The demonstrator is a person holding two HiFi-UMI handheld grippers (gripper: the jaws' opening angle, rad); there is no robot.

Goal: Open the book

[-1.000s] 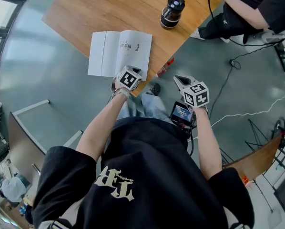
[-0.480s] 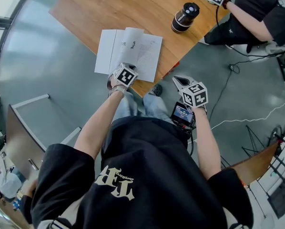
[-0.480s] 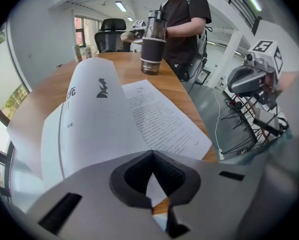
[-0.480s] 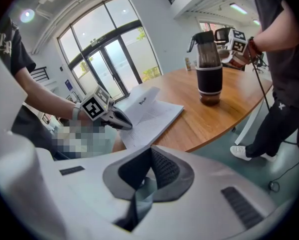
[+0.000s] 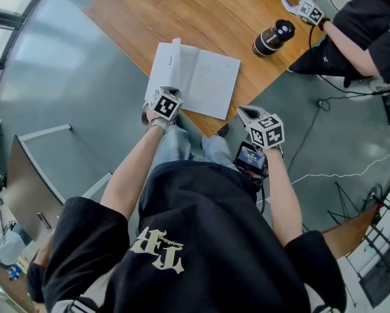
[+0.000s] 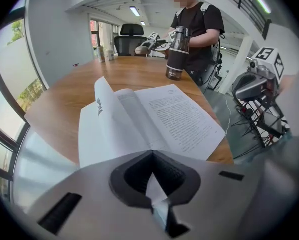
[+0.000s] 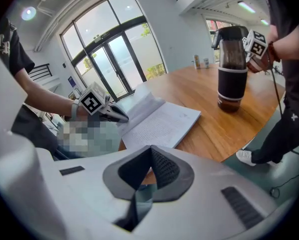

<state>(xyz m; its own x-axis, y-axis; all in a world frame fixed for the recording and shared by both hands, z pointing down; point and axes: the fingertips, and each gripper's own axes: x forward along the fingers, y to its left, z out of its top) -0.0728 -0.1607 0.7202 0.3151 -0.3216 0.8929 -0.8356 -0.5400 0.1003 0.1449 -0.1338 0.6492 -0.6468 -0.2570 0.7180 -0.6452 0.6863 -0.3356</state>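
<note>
Book [image 5: 201,77] is found open on surface [image 5: 182,12]. Left hand-held gripper [image 5: 171,92], at book's edge, and right hand-held gripper [image 5: 243,111] are closed, empty.

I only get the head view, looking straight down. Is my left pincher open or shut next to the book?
Observer: Shut. In the left gripper view the left gripper has its jaws together at the book's near edge. I cannot tell whether they pinch any paper.
Operator: Is the book lying all flat?
Observer: Not all of it. From the side, one leaf stands upright beside the spine, with dark print on it.
Operator: What about my other pincher?
Observer: In its own view the right gripper has its jaws together too, with nothing between them.
</note>
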